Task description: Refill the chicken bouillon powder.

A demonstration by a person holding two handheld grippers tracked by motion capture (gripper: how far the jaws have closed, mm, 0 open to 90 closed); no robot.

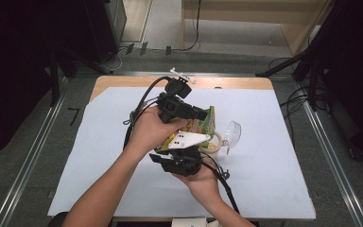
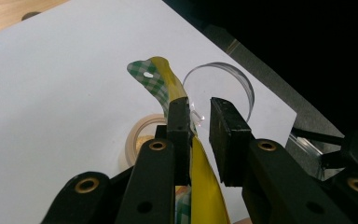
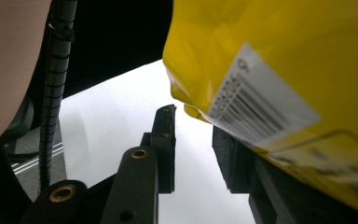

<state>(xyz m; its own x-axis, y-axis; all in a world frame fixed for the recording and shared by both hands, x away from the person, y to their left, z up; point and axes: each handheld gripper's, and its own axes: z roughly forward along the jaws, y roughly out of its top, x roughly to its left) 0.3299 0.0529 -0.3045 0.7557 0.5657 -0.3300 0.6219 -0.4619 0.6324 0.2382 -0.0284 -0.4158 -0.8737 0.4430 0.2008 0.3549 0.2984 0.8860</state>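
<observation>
Both grippers sit close together over the middle of the white sheet [image 1: 123, 179] that covers the table. My left gripper [image 2: 199, 122] comes in from above. Its jaws stand a little apart, and the top edge of the yellow snack bag [image 1: 207, 124] runs up between them — the film lies against the left pad [image 2: 179, 126], while a gap shows before the other pad, so I would not call it clamped. The bag's green-checked corner curls up past the tips. My right gripper [image 3: 193, 135] is below the bag, its grey plate facing up in the high view. In the right gripper view its jaws are parted too, the bag's yellow bulk and barcode label [image 3: 254, 109] hanging over the right-hand jaw; whether that pad touches the bag I cannot tell. Just beyond the bag a small cup [image 2: 140, 135] with a pale rim stands on the sheet, and its clear dome lid [image 1: 232, 133] rests tilted beside it — touching or not, I cannot make out.
</observation>
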